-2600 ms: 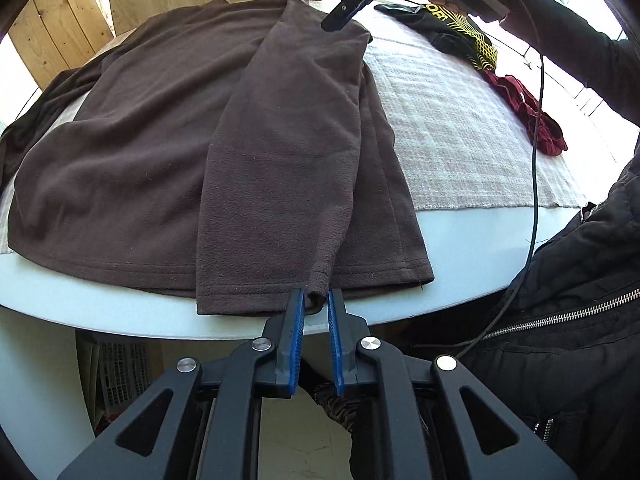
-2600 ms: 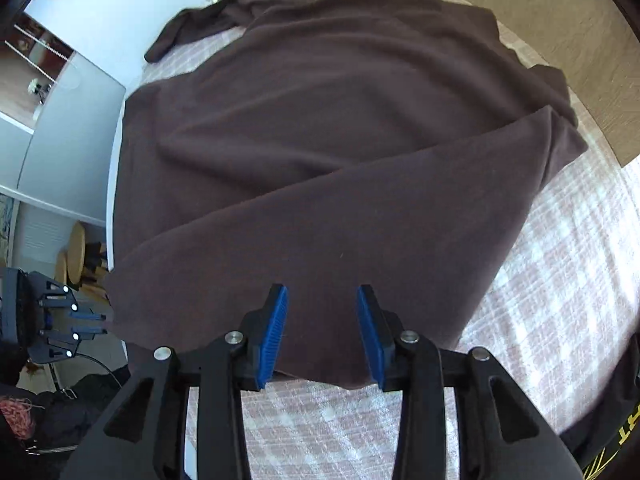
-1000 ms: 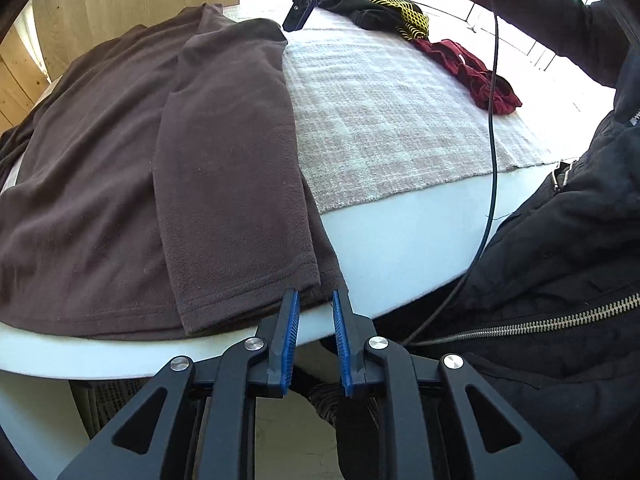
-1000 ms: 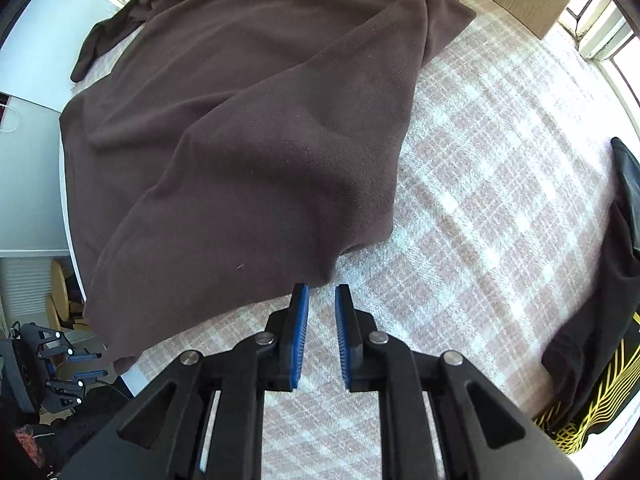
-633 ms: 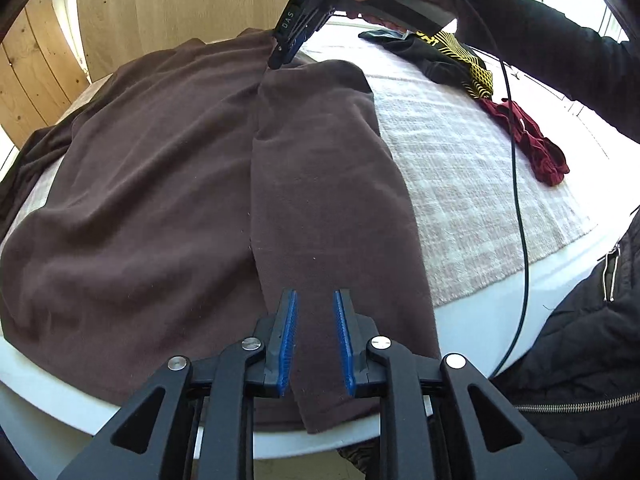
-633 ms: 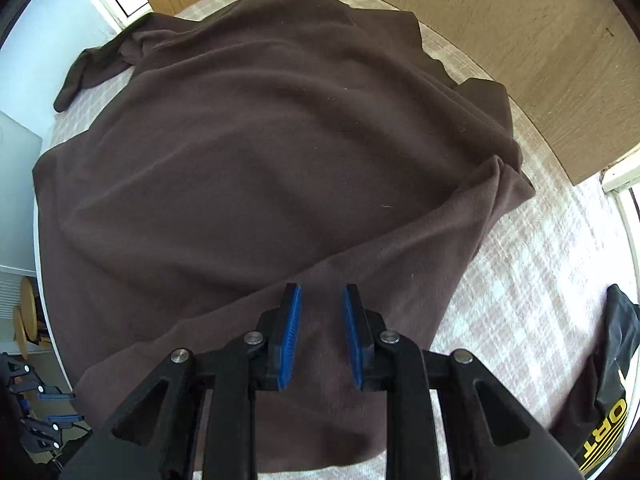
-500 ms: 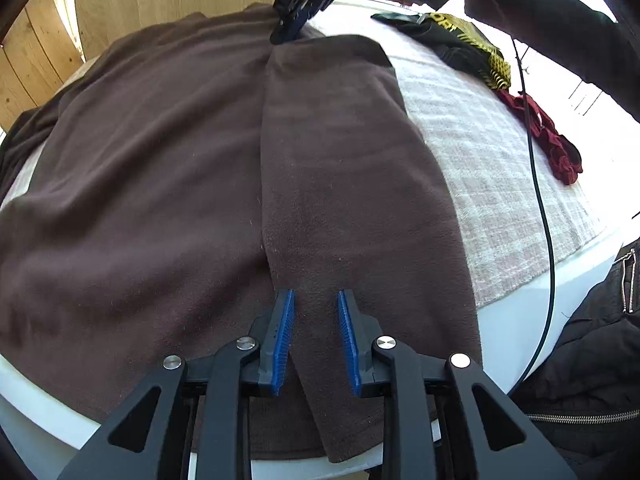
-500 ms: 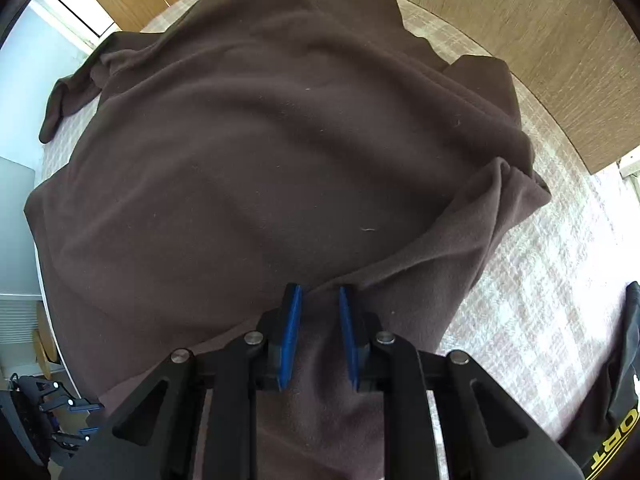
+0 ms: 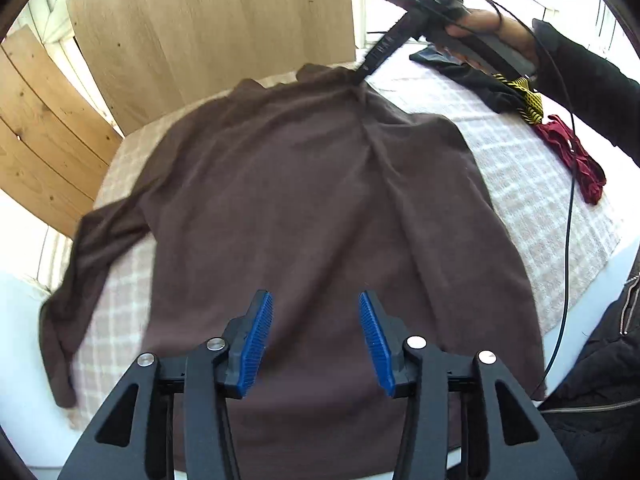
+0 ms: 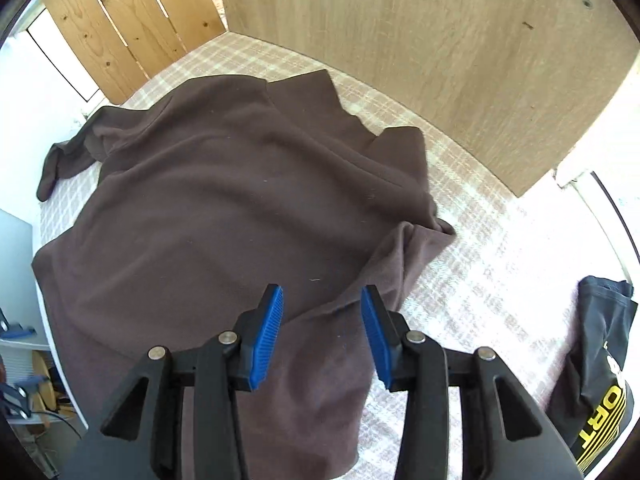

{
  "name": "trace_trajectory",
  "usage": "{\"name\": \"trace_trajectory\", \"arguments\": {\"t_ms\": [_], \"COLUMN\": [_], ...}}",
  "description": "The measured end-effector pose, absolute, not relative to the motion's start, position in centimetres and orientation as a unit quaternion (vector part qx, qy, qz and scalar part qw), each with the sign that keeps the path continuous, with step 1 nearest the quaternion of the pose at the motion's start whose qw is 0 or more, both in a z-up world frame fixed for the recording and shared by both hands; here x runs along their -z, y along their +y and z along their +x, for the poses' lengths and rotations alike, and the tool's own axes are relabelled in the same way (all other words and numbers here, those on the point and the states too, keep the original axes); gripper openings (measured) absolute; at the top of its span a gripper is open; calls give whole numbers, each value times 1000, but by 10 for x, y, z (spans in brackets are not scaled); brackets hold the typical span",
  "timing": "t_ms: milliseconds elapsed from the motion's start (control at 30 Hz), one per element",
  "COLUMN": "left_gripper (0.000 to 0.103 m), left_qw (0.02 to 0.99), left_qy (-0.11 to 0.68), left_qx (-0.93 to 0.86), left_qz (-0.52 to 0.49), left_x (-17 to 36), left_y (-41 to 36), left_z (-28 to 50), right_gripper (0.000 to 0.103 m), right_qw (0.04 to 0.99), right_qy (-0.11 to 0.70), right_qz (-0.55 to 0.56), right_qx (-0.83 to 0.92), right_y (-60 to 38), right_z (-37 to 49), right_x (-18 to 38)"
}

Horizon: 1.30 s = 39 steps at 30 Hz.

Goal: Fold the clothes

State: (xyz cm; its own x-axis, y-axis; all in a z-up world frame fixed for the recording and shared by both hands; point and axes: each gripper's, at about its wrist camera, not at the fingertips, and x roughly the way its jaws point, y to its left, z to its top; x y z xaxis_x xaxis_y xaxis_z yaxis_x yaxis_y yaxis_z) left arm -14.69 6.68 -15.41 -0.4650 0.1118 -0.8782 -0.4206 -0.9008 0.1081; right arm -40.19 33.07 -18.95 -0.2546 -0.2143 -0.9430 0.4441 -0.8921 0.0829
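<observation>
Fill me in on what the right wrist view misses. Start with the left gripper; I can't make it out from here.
Observer: The left gripper hovers over the lower part of the brown top. It is open, its jaws have just been opening, and nothing is between them.
Operator: Now list any clothes beyond the black-and-yellow one.
Observer: A red garment lies just past the black-and-yellow garment, on the checked cloth.
Operator: Report anything that could snag.
Observer: A black cable hangs across the checked cloth and down over the table edge, passing close to the brown top's hem corner.
</observation>
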Motion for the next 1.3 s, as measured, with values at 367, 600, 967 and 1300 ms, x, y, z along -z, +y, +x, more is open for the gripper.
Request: {"name": "trace_trajectory", "arguments": {"t_ms": [367, 600, 967, 1300], "left_gripper": [47, 50, 7, 28], "left_qw": [270, 309, 328, 302], "left_qy": [210, 220, 241, 242], "left_qx": [-804, -760, -783, -805], "left_qz": [-487, -527, -470, -450], "left_x": [192, 248, 243, 241], "left_y": [20, 28, 42, 29], "left_z": [-430, -497, -484, -491], "right_gripper": [42, 44, 51, 54], "right_qw": [71, 6, -22, -35], "right_qy": [13, -8, -24, 15], "right_qz": [580, 591, 619, 567], "right_qx": [811, 807, 785, 823], "right_y": [349, 347, 357, 338], "right_z": [-399, -428, -459, -413], "right_x": [201, 220, 245, 211]}}
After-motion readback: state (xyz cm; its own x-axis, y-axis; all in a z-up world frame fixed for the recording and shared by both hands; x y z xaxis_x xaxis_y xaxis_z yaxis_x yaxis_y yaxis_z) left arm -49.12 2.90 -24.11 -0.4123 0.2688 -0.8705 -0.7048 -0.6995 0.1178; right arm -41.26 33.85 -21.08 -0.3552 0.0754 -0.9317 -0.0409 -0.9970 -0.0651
